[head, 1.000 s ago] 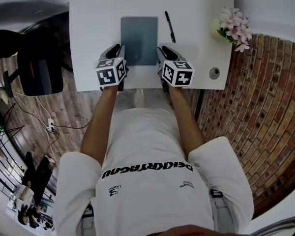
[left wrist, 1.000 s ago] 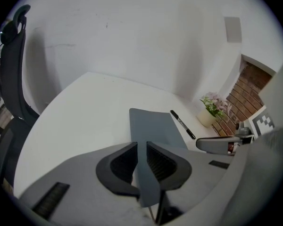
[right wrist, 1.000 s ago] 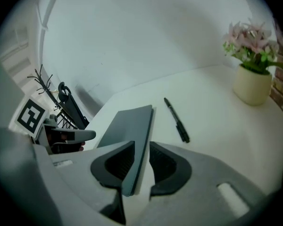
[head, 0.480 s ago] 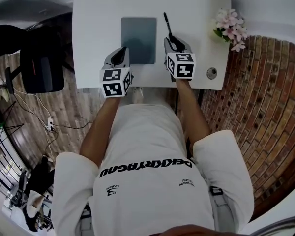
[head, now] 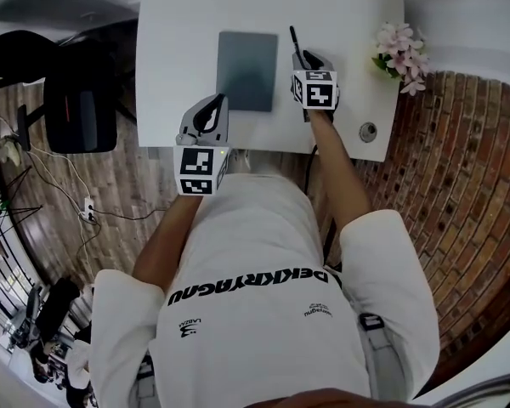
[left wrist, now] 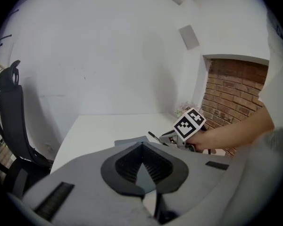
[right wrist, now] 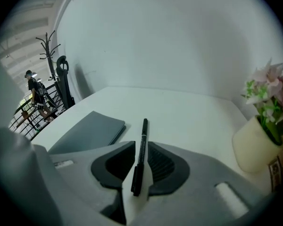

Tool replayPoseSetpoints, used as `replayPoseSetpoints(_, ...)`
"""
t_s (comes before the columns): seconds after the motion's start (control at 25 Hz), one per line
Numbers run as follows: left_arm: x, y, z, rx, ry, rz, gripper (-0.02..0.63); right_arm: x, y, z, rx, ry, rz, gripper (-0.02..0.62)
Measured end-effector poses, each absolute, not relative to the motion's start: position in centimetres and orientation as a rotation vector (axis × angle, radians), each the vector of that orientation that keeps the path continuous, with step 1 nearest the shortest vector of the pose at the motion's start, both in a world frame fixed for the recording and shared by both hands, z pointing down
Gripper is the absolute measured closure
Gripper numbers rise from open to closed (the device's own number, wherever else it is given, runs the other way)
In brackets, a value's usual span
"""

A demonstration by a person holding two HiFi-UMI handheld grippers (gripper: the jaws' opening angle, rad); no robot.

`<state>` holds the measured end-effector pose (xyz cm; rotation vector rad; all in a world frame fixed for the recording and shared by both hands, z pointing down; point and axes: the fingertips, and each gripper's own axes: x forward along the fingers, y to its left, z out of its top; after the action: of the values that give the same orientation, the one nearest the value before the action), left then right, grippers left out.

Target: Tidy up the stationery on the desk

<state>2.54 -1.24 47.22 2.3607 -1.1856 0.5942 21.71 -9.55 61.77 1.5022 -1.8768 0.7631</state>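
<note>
We have the pen (head: 295,44) lying flat on the white worktop (head: 178,49), upper centre of the head view. It's just right of the grey notebook (head: 247,70) and not touching it. The right gripper (right wrist: 141,146) sits over the pen's near end. Its fingers (right wrist: 164,166) stand fairly wide, one each side of the barrel; they've just been closing, pads not pressing it. The left gripper (head: 209,107) hangs lower left of the notebook, by the worktop's near edge, fingers together at the tips with nothing between. A cream vase (right wrist: 253,142) of pink flowers (head: 401,45) stands at the worktop's right edge. There's a black chair (head: 81,109) at far left.
</note>
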Motion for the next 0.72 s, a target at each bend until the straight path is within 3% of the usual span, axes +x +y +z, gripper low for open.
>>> replayPoseSetpoints(0.72, 1.9, -0.2, 45.3, 2.402, -1.218, 0.593, 0.607, 21.6, -10.0, 63.5, 1.450, -1.789, 0.830, 0.554)
